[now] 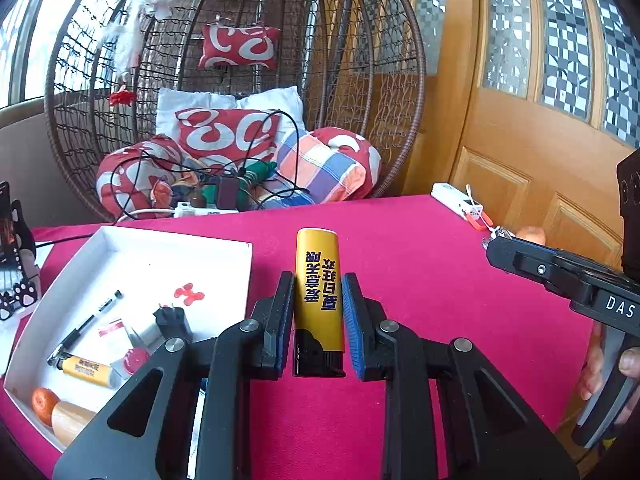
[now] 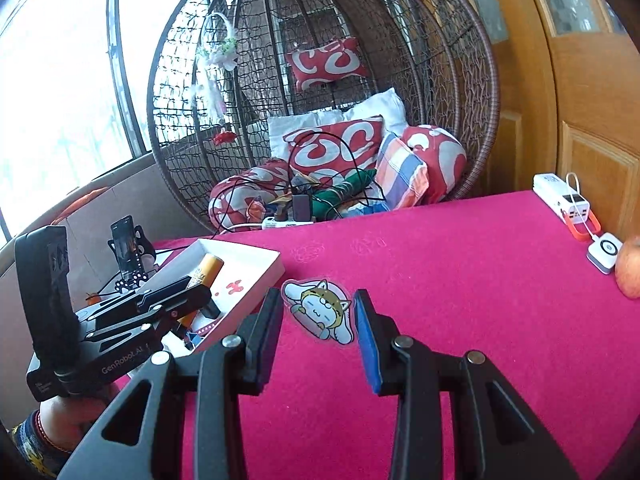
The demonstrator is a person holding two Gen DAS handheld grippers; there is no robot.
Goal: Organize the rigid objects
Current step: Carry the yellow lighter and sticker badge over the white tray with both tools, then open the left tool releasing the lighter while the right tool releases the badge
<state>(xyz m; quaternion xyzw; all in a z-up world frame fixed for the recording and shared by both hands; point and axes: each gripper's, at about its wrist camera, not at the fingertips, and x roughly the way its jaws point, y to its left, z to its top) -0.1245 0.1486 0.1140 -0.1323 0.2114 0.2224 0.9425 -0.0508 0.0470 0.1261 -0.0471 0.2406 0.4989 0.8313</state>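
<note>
Got the left gripper point(image 1: 318, 278) right up close, clenched on a yellow lighter point(image 1: 318, 300) by its lower half, black end nearest, printed body poking out far past the pads. Makes sense as a grip: leaves the long end free to go down first. From the right-hand view, looks carried over or just beside the right edge of the white tray point(image 1: 160, 264) at the near left of the pink tablecloth point(image 1: 420, 280), so probably mid drop-off. Already holds a second lighter point(image 1: 86, 372), a pen point(image 1: 84, 328), a plug adapter point(image 1: 172, 320) and a tangerine point(image 1: 44, 404), hence the sorting spot, presumably. Over to the right, right gripper point(image 2: 318, 294) spread wide, carrying nothing, hovering over a cat sticker point(image 2: 320, 308). Guessing lined up as the next pick, though tricky to pinch something that flat.
</note>
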